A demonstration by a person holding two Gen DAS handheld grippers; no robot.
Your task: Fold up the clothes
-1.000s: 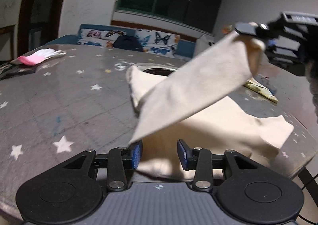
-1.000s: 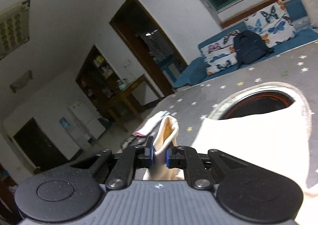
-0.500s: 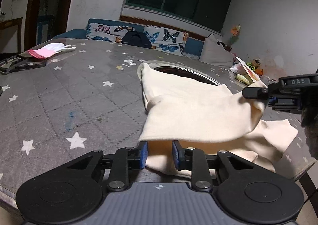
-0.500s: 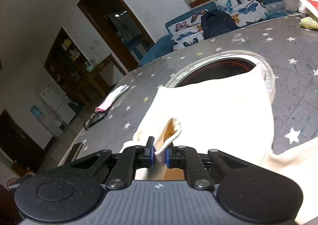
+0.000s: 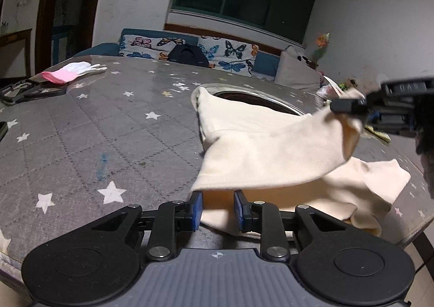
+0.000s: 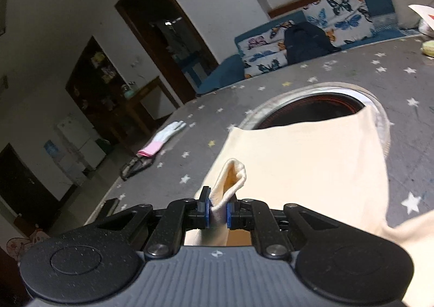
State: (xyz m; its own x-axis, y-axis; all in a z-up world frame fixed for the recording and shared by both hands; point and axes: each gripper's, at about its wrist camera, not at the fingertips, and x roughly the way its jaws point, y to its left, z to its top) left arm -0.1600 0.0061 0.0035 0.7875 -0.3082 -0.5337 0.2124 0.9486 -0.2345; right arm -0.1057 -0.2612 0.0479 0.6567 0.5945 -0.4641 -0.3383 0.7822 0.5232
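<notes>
A cream garment point(image 5: 271, 155) lies on the grey star-patterned table point(image 5: 108, 138), partly over a round hole. My right gripper point(image 6: 217, 212) is shut on a pinched fold of the cream garment point(image 6: 298, 160) and holds that part lifted above the table; it shows at the right of the left wrist view point(image 5: 350, 106). My left gripper point(image 5: 217, 209) is open at the near edge of the garment, its blue pads either side of the cloth without clamping it.
A round hole point(image 5: 252, 98) sits mid-table. A pink and white glove point(image 5: 67, 72) and a dark tool point(image 5: 24, 91) lie far left. A butterfly-print sofa with a black bag point(image 5: 188, 54) stands behind. The table edge is near right point(image 5: 417, 228).
My right gripper, high a second ago, dropped low and has risen a little again with the fold. My left gripper's jaws narrowed, then widened, and stay at the near edge.
</notes>
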